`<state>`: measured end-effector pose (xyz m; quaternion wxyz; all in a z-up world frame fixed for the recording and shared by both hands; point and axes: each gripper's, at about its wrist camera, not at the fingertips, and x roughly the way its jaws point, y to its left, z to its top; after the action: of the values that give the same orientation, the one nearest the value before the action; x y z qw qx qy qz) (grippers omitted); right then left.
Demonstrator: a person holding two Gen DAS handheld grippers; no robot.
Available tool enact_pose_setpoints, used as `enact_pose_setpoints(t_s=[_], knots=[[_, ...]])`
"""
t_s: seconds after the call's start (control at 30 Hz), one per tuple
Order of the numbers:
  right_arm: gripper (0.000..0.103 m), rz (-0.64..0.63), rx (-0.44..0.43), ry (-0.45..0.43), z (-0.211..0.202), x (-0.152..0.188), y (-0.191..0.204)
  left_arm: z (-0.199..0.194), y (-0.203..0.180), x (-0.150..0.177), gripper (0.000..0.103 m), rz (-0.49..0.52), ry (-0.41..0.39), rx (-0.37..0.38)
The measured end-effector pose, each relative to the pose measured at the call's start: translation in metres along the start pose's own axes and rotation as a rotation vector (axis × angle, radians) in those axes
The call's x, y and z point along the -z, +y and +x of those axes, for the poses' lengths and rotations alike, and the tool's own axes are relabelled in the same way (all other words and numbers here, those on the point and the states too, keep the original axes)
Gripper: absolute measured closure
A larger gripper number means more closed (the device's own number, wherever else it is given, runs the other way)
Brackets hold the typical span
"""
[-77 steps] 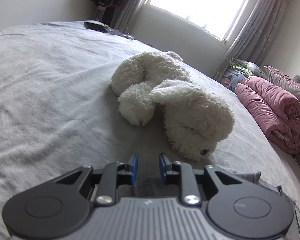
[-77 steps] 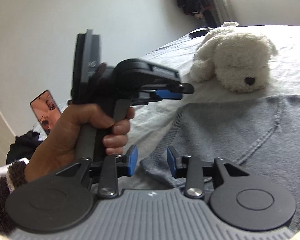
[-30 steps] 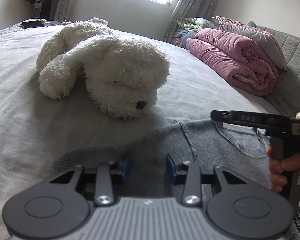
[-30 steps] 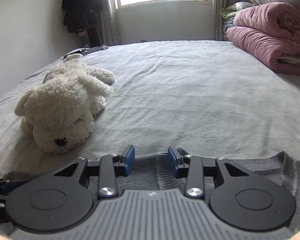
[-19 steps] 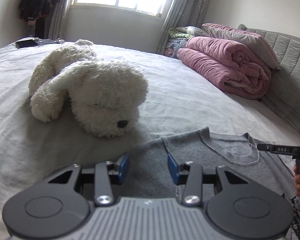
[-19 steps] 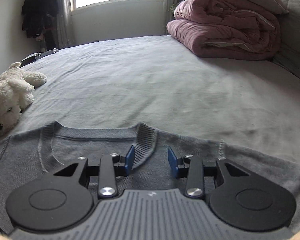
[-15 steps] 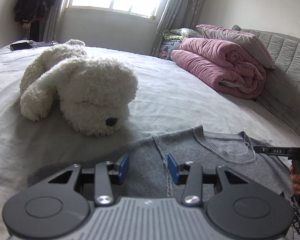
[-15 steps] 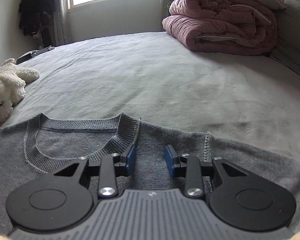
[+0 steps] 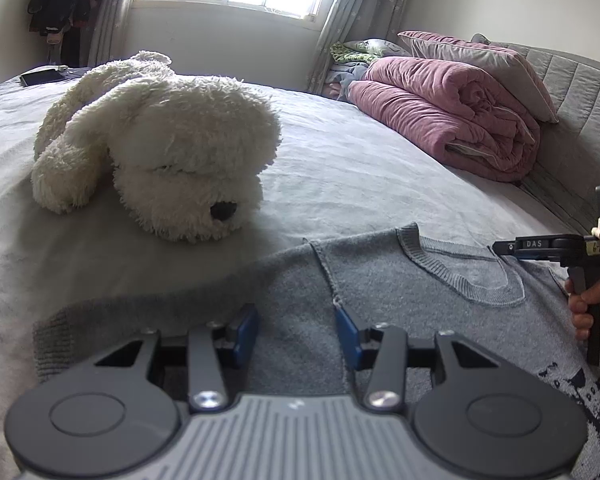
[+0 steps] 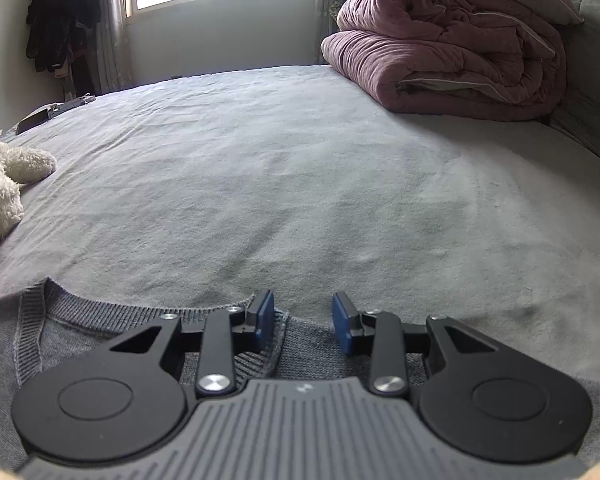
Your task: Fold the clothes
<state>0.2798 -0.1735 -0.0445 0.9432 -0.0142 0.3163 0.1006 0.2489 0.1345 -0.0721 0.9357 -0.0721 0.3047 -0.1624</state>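
Observation:
A grey knit sweater [image 9: 380, 292] lies flat on the bed, collar [image 9: 460, 276] toward the far side, with a dark print at its lower right. My left gripper [image 9: 296, 332] hovers over its left shoulder by the sleeve seam. Its jaws are opening, with sweater fabric below them and nothing pinched. My right gripper [image 10: 303, 322] sits at the sweater's [image 10: 80, 344] right shoulder edge, just right of the collar. Its jaws are opening too, and the blue pads [image 10: 264, 320] stand apart over the knit edge. The left wrist view shows that gripper [image 9: 500, 247] side-on in a hand [image 9: 584, 304].
A white plush dog [image 9: 172, 152] lies on the grey sheet just beyond the sweater's left shoulder. A rolled pink quilt [image 10: 440, 52] and a pillow [image 9: 480, 64] rest against the padded headboard at right. A phone [image 9: 40, 76] lies at the far edge.
My right gripper has slid to the right along the sweater's top edge, from left of the collar to the right shoulder. My left gripper has barely shifted and its jaws have spread a little.

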Motion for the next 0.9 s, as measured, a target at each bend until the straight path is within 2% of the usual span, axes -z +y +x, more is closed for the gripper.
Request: enact_pose_setpoints(t_s=[0.17, 0.33, 0.43, 0.6, 0.7, 0.8, 0.9], knots=[[0.067, -0.049, -0.048, -0.010, -0.038, 0.009, 0.013, -0.002, -0.004, -0.003, 0.058, 0.023, 0.006, -0.041], [0.067, -0.104, -0.201, 0.002, -0.067, 0.025, 0.061, -0.006, -0.001, -0.006, 0.058, 0.024, 0.000, -0.053], [0.067, -0.144, -0.278, -0.006, -0.073, 0.027, 0.092, -0.010, 0.002, -0.009, 0.058, 0.042, -0.006, -0.083], [0.067, -0.202, -0.342, 0.015, -0.059, 0.025, 0.138, -0.009, 0.014, -0.009, 0.058, 0.064, 0.011, -0.129], [0.072, -0.243, -0.322, 0.048, -0.037, 0.024, 0.160, -0.007, 0.022, -0.004, 0.058, 0.097, 0.017, -0.110], [0.072, -0.242, -0.268, 0.048, -0.011, 0.020, 0.169, -0.008, 0.027, -0.005, 0.058, 0.073, 0.018, -0.091], [0.073, -0.177, -0.256, 0.046, 0.007, 0.009, 0.166, -0.007, 0.027, -0.005, 0.057, 0.076, 0.017, -0.090]])
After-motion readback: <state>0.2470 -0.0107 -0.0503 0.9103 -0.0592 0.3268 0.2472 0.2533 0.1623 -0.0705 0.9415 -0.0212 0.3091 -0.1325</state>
